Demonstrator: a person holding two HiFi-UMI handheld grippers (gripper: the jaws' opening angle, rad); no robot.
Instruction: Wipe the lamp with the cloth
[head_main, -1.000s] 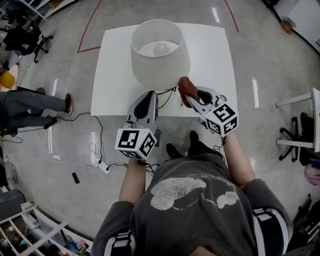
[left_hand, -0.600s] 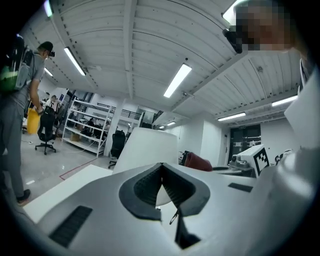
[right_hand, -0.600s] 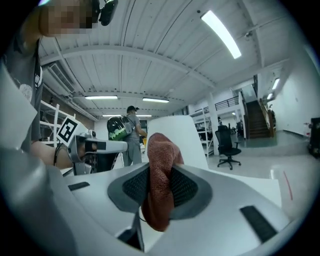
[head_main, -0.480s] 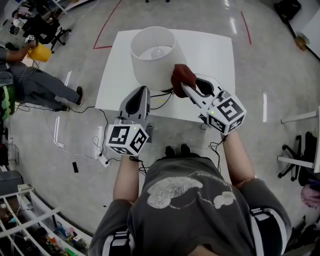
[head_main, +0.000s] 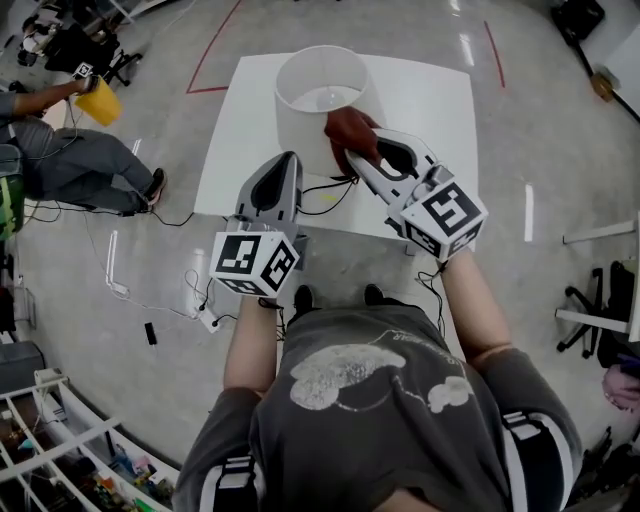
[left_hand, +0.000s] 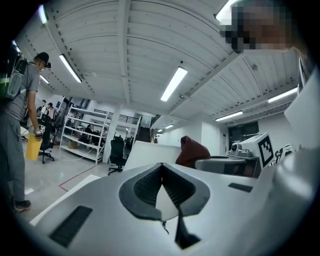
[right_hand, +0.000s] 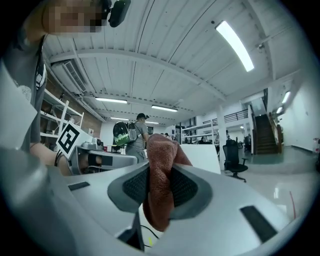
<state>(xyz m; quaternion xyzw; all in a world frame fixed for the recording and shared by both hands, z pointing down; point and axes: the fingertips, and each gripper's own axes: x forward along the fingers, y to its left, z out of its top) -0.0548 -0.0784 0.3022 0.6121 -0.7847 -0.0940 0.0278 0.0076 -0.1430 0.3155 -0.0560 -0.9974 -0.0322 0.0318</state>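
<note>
So the lamp (head_main: 320, 95) sits upper middle in the head view, on the white table (head_main: 425, 105). The right gripper (head_main: 358, 150) is clamped on the reddish-brown cloth (head_main: 349, 130), which looks right up against the lower right side of the shade.

In the right gripper view the cloth is bunched thick between the jaws, with a wad poking out past the tips. It's soft and floppy, so that wad is the part that should do the rubbing. Pinching it mid-fold like this seems about right.

The shade looks like thin fabric over a frame, so my guess is it's light and easy to dent or tip. I'd use gentle strokes and not lean into it.

The left gripper (head_main: 288, 160) has its jaws together on nothing, near the front table edge, lower left of the shade. If the lamp needs steadying, I'd go for the base rather than the shade. A black cable (head_main: 325, 195) trails off the front edge, so watch for snags.
</note>
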